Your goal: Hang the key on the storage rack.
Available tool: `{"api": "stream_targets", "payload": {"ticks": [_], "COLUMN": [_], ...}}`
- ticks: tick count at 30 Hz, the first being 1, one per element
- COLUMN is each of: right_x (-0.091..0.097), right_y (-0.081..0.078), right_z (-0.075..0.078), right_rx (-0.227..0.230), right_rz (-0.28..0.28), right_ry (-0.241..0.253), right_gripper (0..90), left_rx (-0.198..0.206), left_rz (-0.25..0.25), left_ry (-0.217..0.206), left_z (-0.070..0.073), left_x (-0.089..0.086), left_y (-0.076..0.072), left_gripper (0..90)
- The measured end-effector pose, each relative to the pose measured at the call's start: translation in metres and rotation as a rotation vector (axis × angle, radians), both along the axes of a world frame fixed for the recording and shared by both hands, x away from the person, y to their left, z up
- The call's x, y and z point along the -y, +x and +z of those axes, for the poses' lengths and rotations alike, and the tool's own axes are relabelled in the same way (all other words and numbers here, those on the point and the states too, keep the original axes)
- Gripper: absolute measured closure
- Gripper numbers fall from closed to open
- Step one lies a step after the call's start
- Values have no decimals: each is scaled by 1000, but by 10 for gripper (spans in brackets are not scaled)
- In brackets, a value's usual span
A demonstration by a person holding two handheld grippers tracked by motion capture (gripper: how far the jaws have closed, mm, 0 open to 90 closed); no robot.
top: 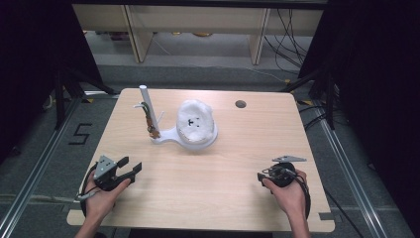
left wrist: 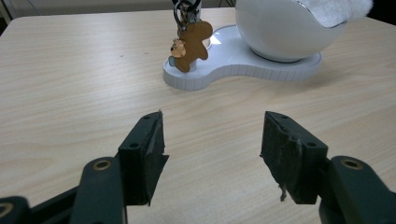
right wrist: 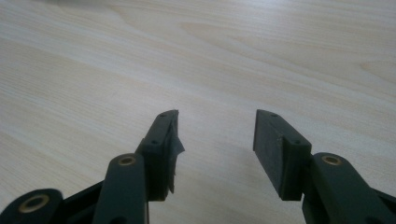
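Two grippers sit low over our table [top: 218, 168], both with jaws spread and nothing between them. Our left gripper [top: 130, 166] faces the brown bear charm [left wrist: 190, 44], which hangs on the white stand [top: 171, 137] well ahead of it; our right gripper [top: 262, 177] points at bare wood.

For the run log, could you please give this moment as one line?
left gripper: open, empty | right gripper: open, empty | keychain: hanging on stand

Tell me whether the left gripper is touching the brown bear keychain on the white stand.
Apart. The left gripper view shows the open left gripper with bare table between its jaws and the bear keychain hanging farther off.
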State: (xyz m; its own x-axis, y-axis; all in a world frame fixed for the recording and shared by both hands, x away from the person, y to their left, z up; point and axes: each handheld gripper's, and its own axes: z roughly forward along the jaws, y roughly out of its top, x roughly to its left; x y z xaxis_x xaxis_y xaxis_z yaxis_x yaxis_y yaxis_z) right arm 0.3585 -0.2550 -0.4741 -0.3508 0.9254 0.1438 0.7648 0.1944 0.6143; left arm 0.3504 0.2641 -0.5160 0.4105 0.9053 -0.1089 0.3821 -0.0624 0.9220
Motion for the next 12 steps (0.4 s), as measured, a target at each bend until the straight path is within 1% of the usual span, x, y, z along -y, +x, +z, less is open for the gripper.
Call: {"api": "stream_targets", "payload": {"ticks": [2,3,4,5,6,7,8,9,10,11,12], "right_x": [0,0,1,1,0,1,1,0,1,1,2], "right_y": [0,0,0,0,0,0,0,-1,0,0,0], "right_z": [0,0,-1,-1,-1,-1,0,-1,-1,-2,-2], "right_rx": [2,3,3,4,2,-3,-13,0,1,2,11], "right_rz": [1,-3,-2,0,-12,-2,2,-14,-5,-14,-19], "right_ry": [-1,4,1,3,-4,6,4,-4,9,8,-14], "right_gripper": [510,510,509,509,509,509,508,508,508,508,508], "left_rx": [10,21,14,8,11,14,16,15,18,18,17], "left_rz": [11,3,7,6,12,13,16,19,20,21,21], "left_ry": [-9,-14,-4,-5,-18,-22,-29,-26,-26,-21,-14], "left_z": [-3,-5,-6,-7,-7,-7,-8,-7,-7,-7,-7], "left_x": [-1,-1,-2,-3,-4,-5,-6,-6,-6,-6,-5], "left_y": [-1,-1,-2,-2,-2,-2,-2,-3,-3,-3,-3], "left_gripper": [387,386,386,385,383,381,380,379,378,378,378]}}
